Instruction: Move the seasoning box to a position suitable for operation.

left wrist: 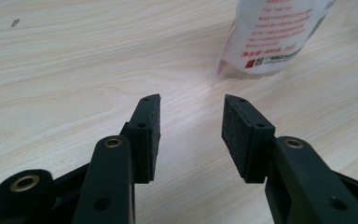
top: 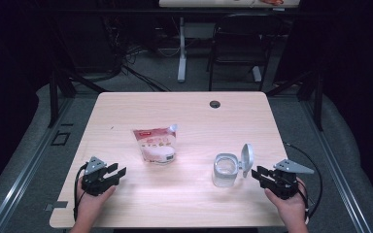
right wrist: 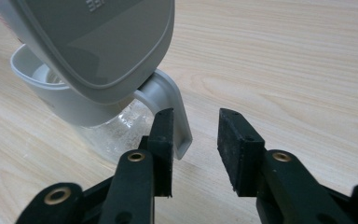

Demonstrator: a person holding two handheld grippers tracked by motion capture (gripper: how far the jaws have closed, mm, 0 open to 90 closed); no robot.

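While flat, pouch (top: 155,144) spout far-rightward.

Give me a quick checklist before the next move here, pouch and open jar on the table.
1. Left gripper open with nothing between its fingers: ok.
2. Right gripper open with nothing between its fingers: ok.
3. Jar upright, its lid flipped open: ok.
4. Pouch lying on the table, apart from the jar and both grippers: ok.
5. Pouch spout opened or sealed: cannot tell, too small.
6. Jar handle in front of the right gripper, not yet between its fingers: ok for a grasp, though alignment looks slightly off.
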